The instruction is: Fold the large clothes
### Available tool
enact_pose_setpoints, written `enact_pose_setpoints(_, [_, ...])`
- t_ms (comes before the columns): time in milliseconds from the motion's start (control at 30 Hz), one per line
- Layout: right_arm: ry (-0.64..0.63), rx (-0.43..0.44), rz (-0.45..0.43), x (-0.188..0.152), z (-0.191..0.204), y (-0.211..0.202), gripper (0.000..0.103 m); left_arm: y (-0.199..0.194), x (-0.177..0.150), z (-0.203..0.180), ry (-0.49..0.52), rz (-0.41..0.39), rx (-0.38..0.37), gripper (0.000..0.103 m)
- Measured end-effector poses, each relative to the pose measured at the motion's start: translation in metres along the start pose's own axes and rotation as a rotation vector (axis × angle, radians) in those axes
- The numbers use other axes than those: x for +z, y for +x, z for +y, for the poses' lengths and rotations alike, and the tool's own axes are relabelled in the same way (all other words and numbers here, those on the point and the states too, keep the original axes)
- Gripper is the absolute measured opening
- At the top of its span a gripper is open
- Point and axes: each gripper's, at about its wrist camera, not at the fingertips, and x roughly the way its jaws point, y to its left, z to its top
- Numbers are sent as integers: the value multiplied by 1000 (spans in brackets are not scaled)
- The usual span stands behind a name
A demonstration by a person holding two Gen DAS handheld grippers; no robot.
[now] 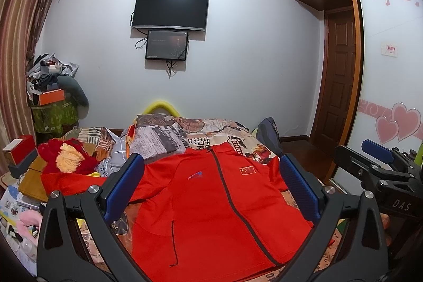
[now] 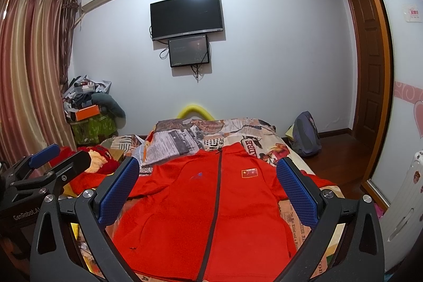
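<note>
Jacket (image 1: 211,202), red, zipped, lies flat and face up on the bed (image 1: 211,128), collar far. Left wrist view: left gripper (image 1: 211,171) hangs over it, jaws spread, empty. Fabric judged soft, light, limp; best taken at hem corners or shoulders. Right wrist view: right gripper (image 2: 208,173) likewise spread, empty. No containers in play.

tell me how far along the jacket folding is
Done: the red zip jacket lies spread flat, front up, zipped, on the bed. In hand: nothing; the left claw and right claw are both open above it. Left: every fold; both sleeves are still spread out.
</note>
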Motion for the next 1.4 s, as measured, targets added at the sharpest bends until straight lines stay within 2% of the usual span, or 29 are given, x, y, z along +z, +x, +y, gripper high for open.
enact_pose_setpoints(533, [14,-3,15,-4,-3,10,103,14,0,4,-9,21,10,103])
enact_pose_setpoints(767, [6,-1,40,-5,-3,31,103,39,1,16,-26,38,18,103])
enact_pose_setpoints(1033, [12,-14,104,-11,-11,77,103,95,-2,49,-20,66,106,103])
enact_pose_setpoints(1167, [25,-27,149,-14,-21,109,103,135,-9,74,32,106,160,103])
enact_pose_setpoints(1400, [28,5,232,-15,-36,165,103,199,-31,146,11,187,196,103])
